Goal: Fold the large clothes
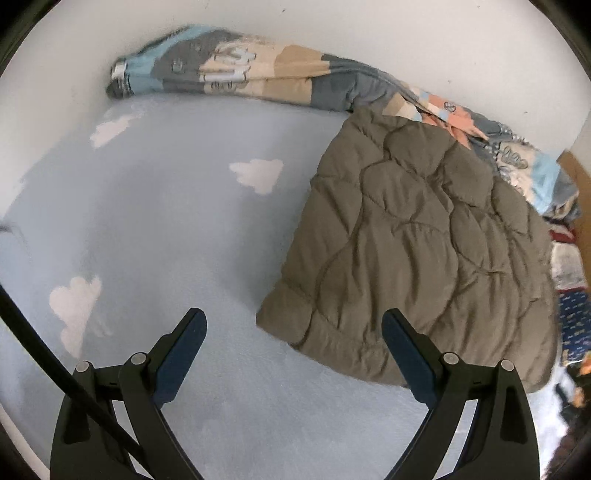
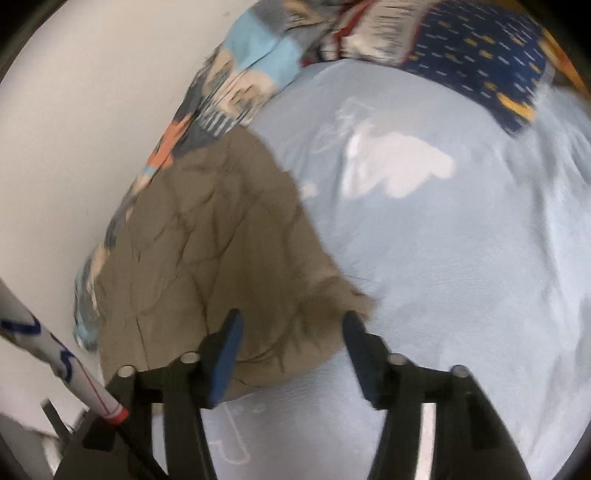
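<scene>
A quilted olive-brown jacket (image 1: pixel 417 243) lies folded into a rough square on the pale blue bedsheet (image 1: pixel 159 229), close to the white wall. My left gripper (image 1: pixel 293 317) hangs open above the sheet beside the jacket's near corner, nothing between its fingers. In the right wrist view the same jacket (image 2: pixel 207 251) fills the lower left, blurred. My right gripper (image 2: pixel 291 319) stands open just over the jacket's fuzzy edge, and its pads are apart from the cloth.
A patchwork quilt (image 1: pixel 236 70) is bunched along the wall (image 1: pixel 406 33) behind the jacket. Patterned pillows (image 2: pixel 476 62), one navy, lie at the bed's far end. White cloud prints dot the sheet. A cable (image 1: pixel 44 354) crosses the left wrist view's lower left.
</scene>
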A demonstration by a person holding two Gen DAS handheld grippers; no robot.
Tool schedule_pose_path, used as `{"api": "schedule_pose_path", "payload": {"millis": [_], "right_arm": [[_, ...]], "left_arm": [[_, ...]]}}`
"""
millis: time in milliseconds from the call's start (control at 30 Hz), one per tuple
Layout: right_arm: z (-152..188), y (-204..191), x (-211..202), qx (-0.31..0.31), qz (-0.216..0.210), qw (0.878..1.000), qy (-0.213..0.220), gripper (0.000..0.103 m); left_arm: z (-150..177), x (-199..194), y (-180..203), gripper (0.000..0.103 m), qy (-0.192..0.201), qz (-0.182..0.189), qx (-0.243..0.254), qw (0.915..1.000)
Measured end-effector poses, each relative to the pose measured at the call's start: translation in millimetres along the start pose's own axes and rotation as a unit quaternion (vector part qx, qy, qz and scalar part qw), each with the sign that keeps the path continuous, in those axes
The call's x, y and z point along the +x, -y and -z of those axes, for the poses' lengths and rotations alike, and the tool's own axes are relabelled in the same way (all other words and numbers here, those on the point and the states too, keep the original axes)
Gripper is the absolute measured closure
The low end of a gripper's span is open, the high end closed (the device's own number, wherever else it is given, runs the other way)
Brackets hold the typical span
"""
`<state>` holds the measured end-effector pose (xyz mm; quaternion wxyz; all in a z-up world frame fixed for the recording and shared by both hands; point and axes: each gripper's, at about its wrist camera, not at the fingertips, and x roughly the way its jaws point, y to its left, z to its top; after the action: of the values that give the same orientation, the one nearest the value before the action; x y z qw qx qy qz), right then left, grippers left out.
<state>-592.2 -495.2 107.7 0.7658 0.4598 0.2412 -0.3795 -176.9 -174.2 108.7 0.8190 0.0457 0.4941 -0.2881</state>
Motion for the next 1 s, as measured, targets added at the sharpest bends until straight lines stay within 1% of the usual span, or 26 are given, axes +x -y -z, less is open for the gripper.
{"api": "schedule_pose_path", "payload": {"millis": [67,167,267,333,533,700,800,900,1000], "right_arm": [[0,15,-1,0.039,-0.015,0.999,-0.005,0.041],[4,31,2,0.079,-0.025,0.996,-0.016,0.041],[8,36,7,0.102,-0.034,0.994,-0.021,0.041],[10,38,9,0.110,-0.041,0.993,-0.024,0.041],[4,38,19,0.119,-0.054,0.991,-0.025,0.039],[7,43,27,0.144,-0.064,0.987,-0.033,0.037],[9,46,32,0.156,-0.070,0.985,-0.037,0.037],[11,46,39,0.166,-0.075,0.983,-0.040,0.036],[13,45,46,0.176,-0.083,0.980,-0.037,0.032]], "left_arm": [[2,3,-7,0.007,-0.015,0.016,-0.018,0.9996],[5,10,-21,0.007,-0.038,0.038,-0.058,0.9969],[8,20,-33,0.007,-0.064,0.073,-0.105,0.9897],[9,23,-36,0.007,-0.071,0.088,-0.124,0.9857],[8,26,-35,0.007,-0.066,0.102,-0.140,0.9826],[7,34,-33,0.007,-0.070,0.116,-0.151,0.9792],[10,40,-37,0.007,-0.071,0.127,-0.171,0.9744],[14,49,-40,0.007,-0.072,0.139,-0.199,0.9675],[17,60,-40,0.007,-0.067,0.154,-0.213,0.9625]]}}
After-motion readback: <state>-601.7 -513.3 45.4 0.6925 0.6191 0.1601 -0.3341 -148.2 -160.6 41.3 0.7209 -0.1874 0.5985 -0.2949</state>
